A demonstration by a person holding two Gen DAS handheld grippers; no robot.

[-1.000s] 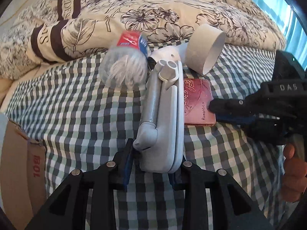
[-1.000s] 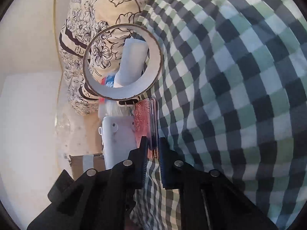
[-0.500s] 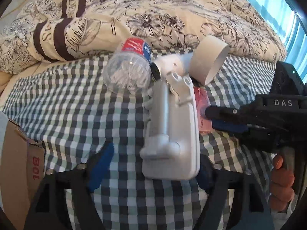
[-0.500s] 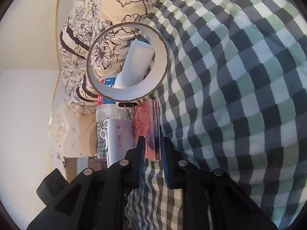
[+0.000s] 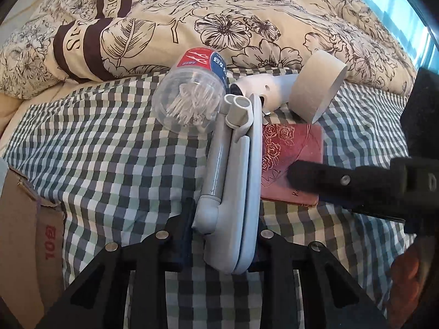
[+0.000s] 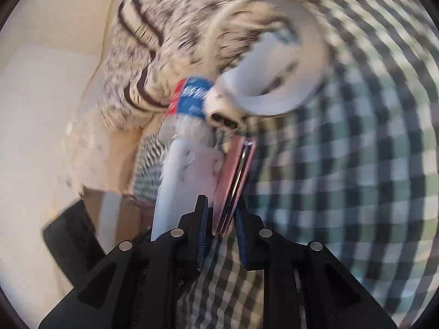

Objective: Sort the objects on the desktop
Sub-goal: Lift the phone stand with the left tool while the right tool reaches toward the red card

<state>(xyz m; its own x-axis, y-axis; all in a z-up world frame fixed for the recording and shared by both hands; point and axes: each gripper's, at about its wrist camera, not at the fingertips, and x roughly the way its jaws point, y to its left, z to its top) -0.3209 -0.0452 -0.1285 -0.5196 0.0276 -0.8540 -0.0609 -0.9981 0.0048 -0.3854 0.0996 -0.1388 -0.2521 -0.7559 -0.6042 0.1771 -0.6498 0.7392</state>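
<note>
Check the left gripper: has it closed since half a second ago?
Yes. The left gripper was spread wide of the grey stand then; now its fingers press both sides of it, near the red wallet.

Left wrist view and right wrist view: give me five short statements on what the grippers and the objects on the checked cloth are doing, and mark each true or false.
1. The left gripper is shut on the grey folding stand. True.
2. The right gripper hangs over bare cloth with nothing between its fingers. False: the edge of the red wallet sits between them.
3. The clear jar of cotton swabs lies on its side. True.
4. The tape roll lies flat on top of the red wallet. False: it stands on its edge behind the wallet, near the floral duvet.
5. The cardboard box is at the right edge of the left wrist view. False: it is at the left edge.
</note>
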